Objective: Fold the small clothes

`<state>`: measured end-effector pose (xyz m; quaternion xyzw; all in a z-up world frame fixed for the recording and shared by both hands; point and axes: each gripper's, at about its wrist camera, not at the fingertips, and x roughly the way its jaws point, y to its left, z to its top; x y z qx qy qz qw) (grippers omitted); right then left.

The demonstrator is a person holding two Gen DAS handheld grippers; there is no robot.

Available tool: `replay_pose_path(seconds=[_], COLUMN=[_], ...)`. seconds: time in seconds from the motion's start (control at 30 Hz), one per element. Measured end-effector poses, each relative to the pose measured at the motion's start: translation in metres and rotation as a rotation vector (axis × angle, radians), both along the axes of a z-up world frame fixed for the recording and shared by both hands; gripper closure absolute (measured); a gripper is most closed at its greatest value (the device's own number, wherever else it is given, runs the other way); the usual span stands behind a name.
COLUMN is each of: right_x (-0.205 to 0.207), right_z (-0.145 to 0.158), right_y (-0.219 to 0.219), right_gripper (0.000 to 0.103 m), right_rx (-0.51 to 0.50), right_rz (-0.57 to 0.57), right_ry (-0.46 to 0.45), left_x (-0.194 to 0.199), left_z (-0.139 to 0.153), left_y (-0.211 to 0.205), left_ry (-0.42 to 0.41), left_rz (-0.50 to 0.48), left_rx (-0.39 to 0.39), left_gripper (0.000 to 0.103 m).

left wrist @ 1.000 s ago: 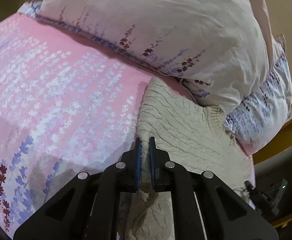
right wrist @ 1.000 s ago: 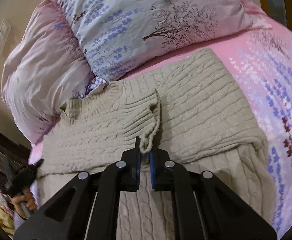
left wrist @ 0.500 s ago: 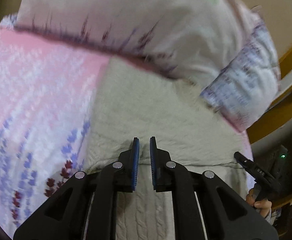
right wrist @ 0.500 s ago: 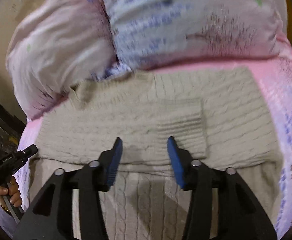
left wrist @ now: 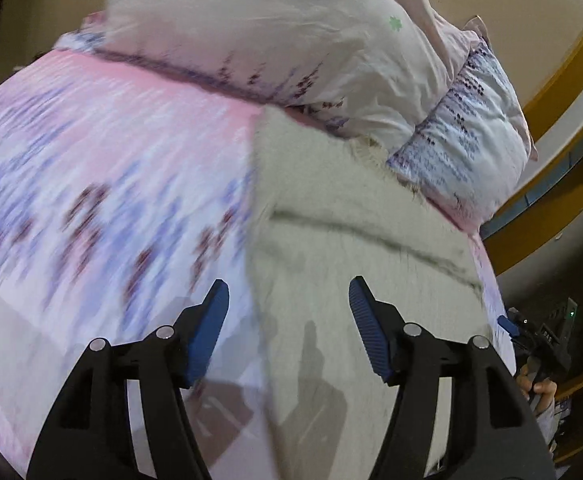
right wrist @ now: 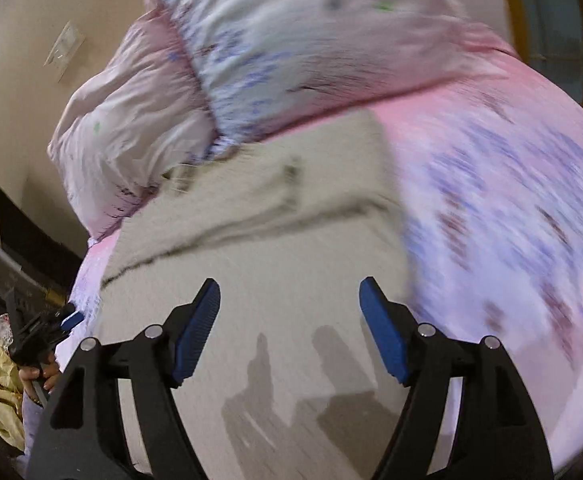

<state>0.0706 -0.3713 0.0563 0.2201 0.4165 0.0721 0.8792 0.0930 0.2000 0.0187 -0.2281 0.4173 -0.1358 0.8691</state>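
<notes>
Two tongs spread wide, empty, above beige sweater, pink bedsheet

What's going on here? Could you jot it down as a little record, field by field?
garment: beige knit sweater, lying partly folded on the bed
surface: pink floral bedsheet
behind it: pillows at the head of the bed
left gripper: open, holding nothing, over the sweater's edge
right gripper: open, holding nothing, over the sweater
image sharpness: blurred
</notes>
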Motion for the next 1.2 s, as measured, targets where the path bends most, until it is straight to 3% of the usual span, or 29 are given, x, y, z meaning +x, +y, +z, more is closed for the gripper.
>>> replay_pose_path(seconds=[0.07,0.17,0.3,0.37,0.5,0.67,0.87,1.0,1.03,1.2], right_x=[-0.019,-0.040,-0.057,-0.064,-0.082,-0.097,-0.105,-0.108,-0.108,-0.111], right_z=[-0.010,-0.028,-0.042,-0.046,-0.055,-0.067,-0.065,-0.064,-0.063,-0.045], right_y=[-0.013,-0.024,-0.022,-0.019,-0.015,-0.002,0.020,0.023,0.024,0.024], right_gripper=[0.033,0.044,0.054,0.066,0.080,0.083,0.084,0.092,0.094,0.096], right_rx=[0.017,0.057,0.082,0.137,0.236,0.326,0.329,0.320,0.312,0.251], right_rz=[-0.025,-0.046,-0.031,0.007,0.074,0.133,0.191,0.200,0.198,0.186], right_ry=[0.020,0.065,0.079,0.085,0.084,0.085,0.067,0.058,0.053,-0.037], left_x=[-0.022,-0.049,-0.074,-0.085,-0.106,-0.127,-0.138,-0.136,-0.134,-0.129], left_z=[-0.006,-0.016,-0.018,-0.020,-0.027,-0.034,-0.039,-0.043,-0.043,-0.031], left_y=[0.003,0.002,-0.007,-0.012,-0.020,-0.026,-0.040,-0.048,-0.052,-0.062], left_ry=[0.025,0.055,0.028,0.019,0.015,0.011,0.023,0.043,0.053,0.029], left_rz=[-0.004,-0.017,-0.039,-0.055,-0.074,-0.084,-0.128,-0.149,-0.155,-0.158], left_rx=[0.010,-0.015,-0.052,-0.078,-0.156,-0.219,-0.237,-0.249,-0.233,-0.159], left_gripper=[0.040,0.040,0.041,0.042,0.058,0.064,0.069,0.083,0.091,0.095])
